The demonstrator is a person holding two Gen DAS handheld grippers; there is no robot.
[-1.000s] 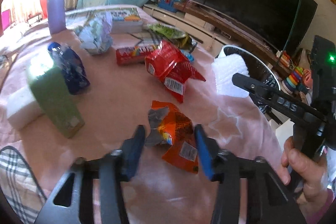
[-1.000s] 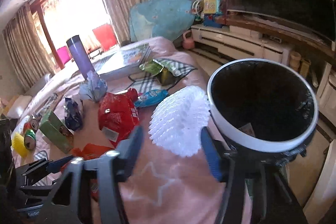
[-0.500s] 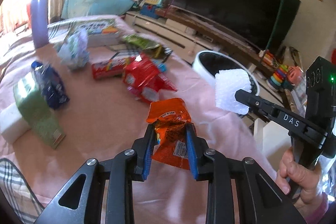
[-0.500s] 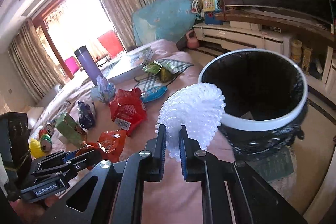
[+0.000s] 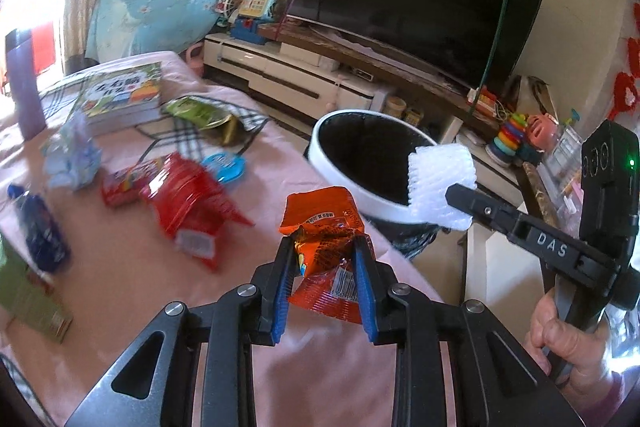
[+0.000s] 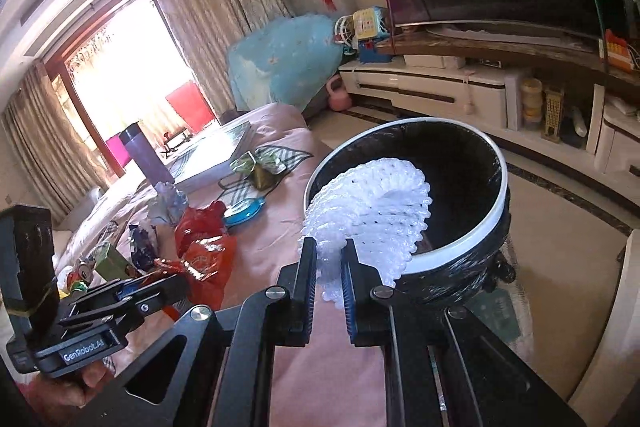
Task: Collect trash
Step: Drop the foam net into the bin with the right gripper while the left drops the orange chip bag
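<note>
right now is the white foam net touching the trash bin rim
Cannot tell. In the right wrist view the white foam net, pinched by the right gripper, overlaps the trash bin rim; the left wrist view shows overlap too, neither gap nor contact.

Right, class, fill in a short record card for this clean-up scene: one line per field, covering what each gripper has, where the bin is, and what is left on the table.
left gripper: jaws shut on orange wrapper, lifted off the table
right gripper: jaws shut on white foam net, held at the bin's rim
bin: white rim, black liner, beside the table edge
table: pink cloth
litter left on table: red wrapper, dark blue packet, green carton
</note>
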